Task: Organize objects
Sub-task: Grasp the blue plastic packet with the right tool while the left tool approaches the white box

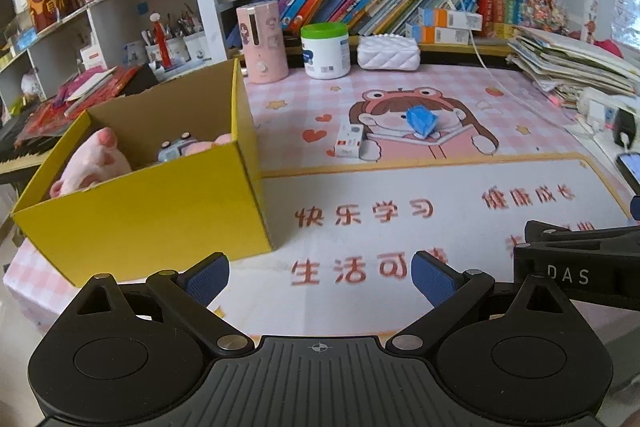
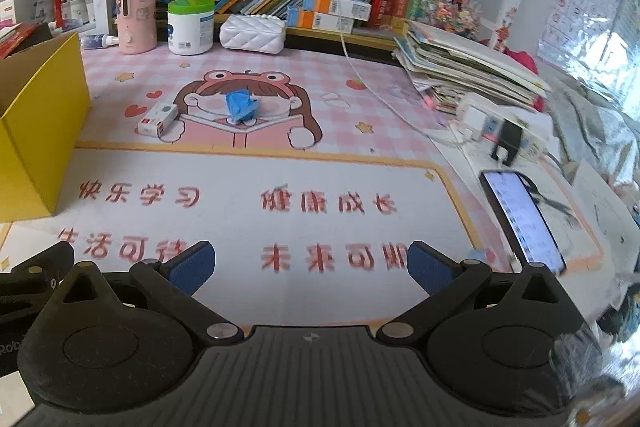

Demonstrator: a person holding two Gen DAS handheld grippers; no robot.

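Yellow cardboard box [image 1: 160, 195] sat near left on the counter [image 1: 400, 179] before the left tongs [image 1: 320, 277], spread empty, while from the right tongs [image 2: 311, 267], likewise apart, the far blue crumpled piece [image 2: 240, 105] and small carton [image 2: 158, 119] looked light, best pinched across their middles.

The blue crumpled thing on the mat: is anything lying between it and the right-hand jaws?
No. In the right wrist view, only bare printed mat lies between the blue crumpled object and the open right gripper.
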